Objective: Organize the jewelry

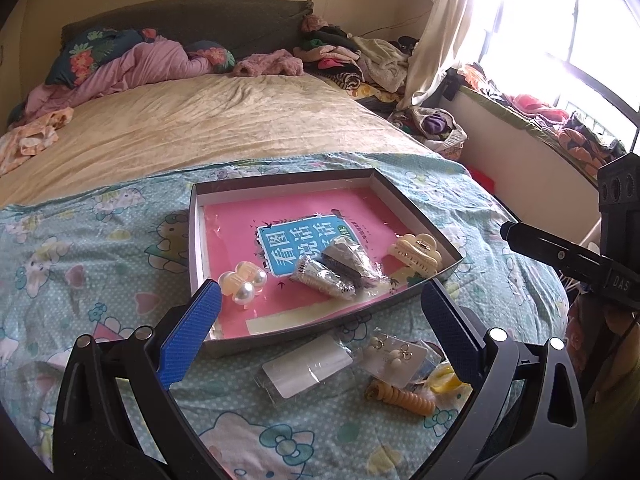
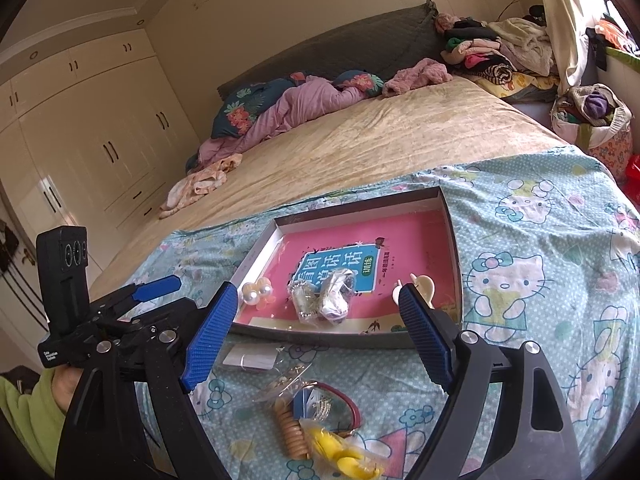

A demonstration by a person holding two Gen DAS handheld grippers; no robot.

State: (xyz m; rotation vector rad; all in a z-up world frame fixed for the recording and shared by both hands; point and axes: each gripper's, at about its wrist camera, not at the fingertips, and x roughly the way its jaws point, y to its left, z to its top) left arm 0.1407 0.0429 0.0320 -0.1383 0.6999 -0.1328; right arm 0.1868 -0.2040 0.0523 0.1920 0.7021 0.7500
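both grippers, left gripper (image 1: 320, 316) and right gripper (image 2: 316, 320), are held wide open and empty over the box's near edge. sorted pieces are kept in the box (image 1: 408, 200); the earring card (image 1: 394, 356) and coil hair tie (image 1: 404, 398) are left on the bedspread (image 1: 80, 264) just outside, probably next.

In the tray (image 1: 416, 196) lie a pearl clip (image 1: 242, 282) left, packets (image 1: 340, 270) middle, claw clip (image 1: 416, 255) right.
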